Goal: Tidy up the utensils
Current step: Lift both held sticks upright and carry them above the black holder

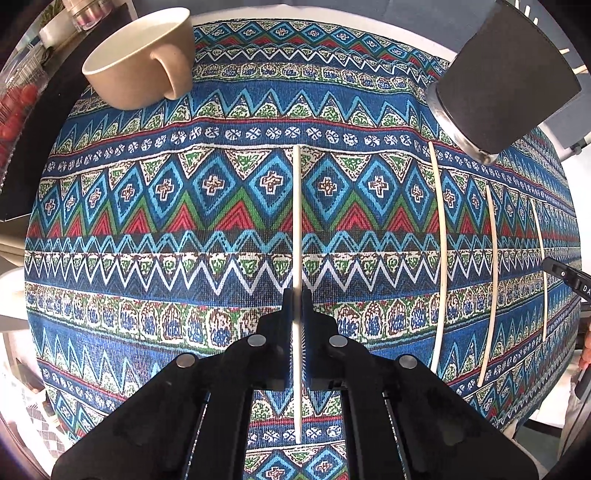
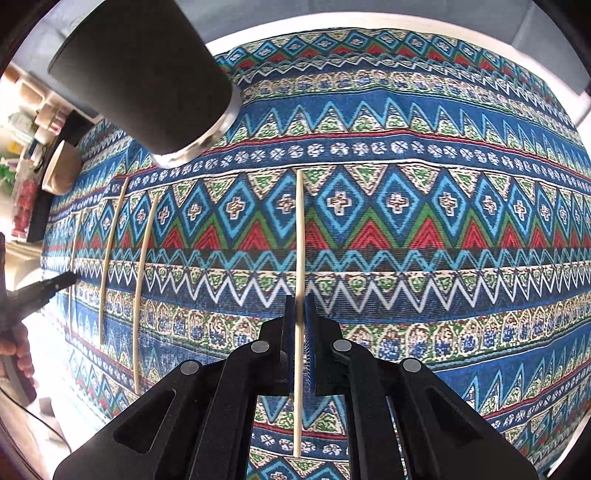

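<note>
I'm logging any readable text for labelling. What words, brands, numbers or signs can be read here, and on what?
"DA": white letters, cut off by the frame edge, on the right gripper as seen from the left wrist view; the rest is out of frame.
Jar by the beige mug: any label is too blurred to read.
Dark tumbler, patterned tablecloth, chopsticks: no text.

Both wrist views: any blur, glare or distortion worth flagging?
Left wrist: sharp, heavy fisheye bending the loose chopsticks into arcs, dark corners. Right wrist: sharp centre, overexposed washout at the lower left edge by the hand, tablecloth bulging.
</note>
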Tool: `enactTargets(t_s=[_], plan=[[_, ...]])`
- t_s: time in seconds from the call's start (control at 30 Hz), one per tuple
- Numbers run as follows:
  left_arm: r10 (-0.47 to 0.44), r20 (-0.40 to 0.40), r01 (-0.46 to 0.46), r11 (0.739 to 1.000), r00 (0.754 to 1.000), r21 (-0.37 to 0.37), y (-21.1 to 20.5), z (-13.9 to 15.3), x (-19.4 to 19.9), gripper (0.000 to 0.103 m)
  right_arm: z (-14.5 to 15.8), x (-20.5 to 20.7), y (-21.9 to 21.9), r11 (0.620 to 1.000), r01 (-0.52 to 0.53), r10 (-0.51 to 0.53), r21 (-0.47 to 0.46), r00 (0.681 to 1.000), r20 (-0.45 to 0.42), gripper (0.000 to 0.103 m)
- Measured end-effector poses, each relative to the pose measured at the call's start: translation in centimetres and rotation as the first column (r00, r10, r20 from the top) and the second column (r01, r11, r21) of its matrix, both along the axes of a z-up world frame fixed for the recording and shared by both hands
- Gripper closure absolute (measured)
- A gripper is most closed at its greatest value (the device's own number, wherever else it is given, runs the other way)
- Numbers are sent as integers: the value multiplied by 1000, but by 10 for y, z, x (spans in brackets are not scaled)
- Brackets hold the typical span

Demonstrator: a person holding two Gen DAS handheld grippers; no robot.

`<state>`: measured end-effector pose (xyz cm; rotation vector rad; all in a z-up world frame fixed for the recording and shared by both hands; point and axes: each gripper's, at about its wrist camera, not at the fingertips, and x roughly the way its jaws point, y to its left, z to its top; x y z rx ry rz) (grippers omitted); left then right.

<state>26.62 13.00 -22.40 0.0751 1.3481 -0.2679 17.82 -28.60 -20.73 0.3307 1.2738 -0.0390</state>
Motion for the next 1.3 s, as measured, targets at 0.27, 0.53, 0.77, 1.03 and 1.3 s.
enactTargets(t_s=[0.27,0.53,0.77,1.03,1.3], plan=[[38,-6,-38,999,999,-21,24,8,-40,98,23,-22,-56,994,95,-98,55,994,49,98],[65,37,-64,997,997,-30,45,48,-63,98,57,-8,-66,991,109,-119,77,983,138,98],[67,113,-63,997,991,-40,22,111,-38,98,98,26,-49,994,62,-80,87,971,226,98],[55,258,-33,996,965,-88,-28,187,0,98,175,60,-42,996,-10,-26,89,918,395,98],[25,340,34,985,940,-167,-95,229,42,98,226,102,-26,994,-78,33,71,870,492,98]])
